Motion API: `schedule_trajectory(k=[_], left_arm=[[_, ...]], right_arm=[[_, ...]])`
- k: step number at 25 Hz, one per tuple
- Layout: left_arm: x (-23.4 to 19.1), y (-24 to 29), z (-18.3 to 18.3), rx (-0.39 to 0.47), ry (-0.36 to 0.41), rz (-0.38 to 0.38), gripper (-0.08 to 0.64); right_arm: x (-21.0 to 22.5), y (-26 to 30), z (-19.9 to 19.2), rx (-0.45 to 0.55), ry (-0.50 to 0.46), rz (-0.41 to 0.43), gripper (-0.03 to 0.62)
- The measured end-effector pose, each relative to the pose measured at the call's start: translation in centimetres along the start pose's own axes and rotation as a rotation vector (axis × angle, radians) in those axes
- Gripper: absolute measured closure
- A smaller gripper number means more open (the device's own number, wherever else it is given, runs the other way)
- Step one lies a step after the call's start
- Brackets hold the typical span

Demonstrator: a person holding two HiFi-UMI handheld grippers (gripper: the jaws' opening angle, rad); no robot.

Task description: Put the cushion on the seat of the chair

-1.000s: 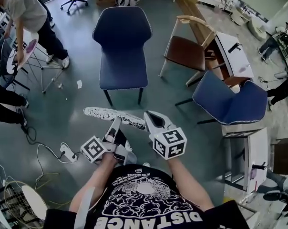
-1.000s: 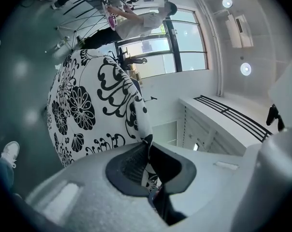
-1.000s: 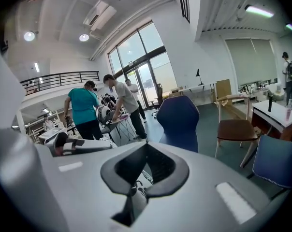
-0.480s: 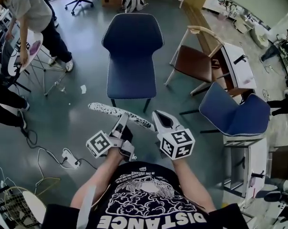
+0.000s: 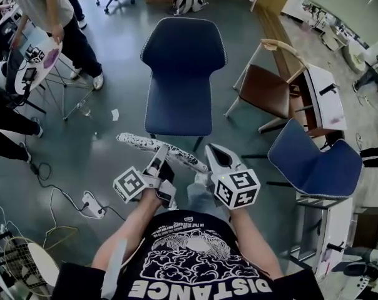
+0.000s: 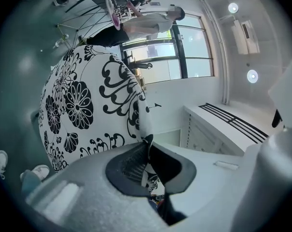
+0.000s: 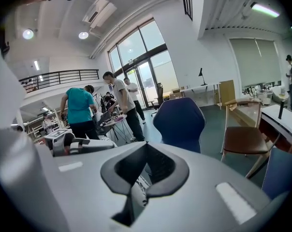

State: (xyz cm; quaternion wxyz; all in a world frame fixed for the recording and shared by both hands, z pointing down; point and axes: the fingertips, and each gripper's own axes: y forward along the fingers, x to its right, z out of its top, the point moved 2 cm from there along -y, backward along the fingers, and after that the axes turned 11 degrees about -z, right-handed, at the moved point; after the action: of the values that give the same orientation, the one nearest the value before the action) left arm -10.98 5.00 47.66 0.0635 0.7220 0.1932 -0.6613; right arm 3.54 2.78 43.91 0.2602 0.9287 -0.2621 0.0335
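The cushion [image 5: 153, 147], white with black flowers, hangs edge-on between my two grippers just short of the front edge of the blue chair [image 5: 183, 55]. My left gripper [image 5: 160, 156] is shut on the cushion's near rim. In the left gripper view the cushion [image 6: 83, 105] fills the left side and its hem is pinched in my left gripper [image 6: 147, 141]. My right gripper [image 5: 209, 154] is shut on the cushion's right end. The right gripper view shows a strip of the cushion [image 7: 137, 190] between the jaws and the blue chair [image 7: 179, 122] straight ahead, its seat bare.
A brown wooden chair [image 5: 267, 89] and a white table [image 5: 323, 95] stand right of the blue chair. A second blue chair [image 5: 314, 158] sits nearer at the right. People [image 5: 48, 8] work at a stand on the left. A power strip [image 5: 92, 204] and cables lie on the floor.
Both grippers have carried the cushion forward, and the gap to the blue chair's front edge has narrowed. The grip on the cushion is unchanged.
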Motion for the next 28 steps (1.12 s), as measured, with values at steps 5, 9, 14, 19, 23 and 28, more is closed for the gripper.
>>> schedule_trajectory(k=[5,9,14,19,23,28], left_arm=[[-1.4,2.4,1.1,0.05,0.026,0.057,0.546],[-2.1,5.2,1.3,0.083,0.022,0.053,0.546],[-3.8,8.2,1.4,0.087,0.043,0.11,0.546],[-4.7,11.5,1.6,0.093,0.057,0.126,0.546],[-5.2,13.4,2.3,0.084,0.1,0.141,0.546],[-5.6,15.7,2.9,0.059,0.109,0.115,0.545]], right_arm=[[2.4,3.2,1.6,-0.022,-0.002,0.053,0.594],[4.2,5.7,2.5,-0.039,0.002,0.092,0.594],[6.9,8.2,3.6,-0.052,0.024,0.119,0.594],[9.4,9.4,4.5,-0.066,0.027,0.147,0.594],[10.5,10.2,5.2,-0.056,0.035,0.164,0.594],[10.7,11.1,5.5,-0.055,0.039,0.172,0.594]])
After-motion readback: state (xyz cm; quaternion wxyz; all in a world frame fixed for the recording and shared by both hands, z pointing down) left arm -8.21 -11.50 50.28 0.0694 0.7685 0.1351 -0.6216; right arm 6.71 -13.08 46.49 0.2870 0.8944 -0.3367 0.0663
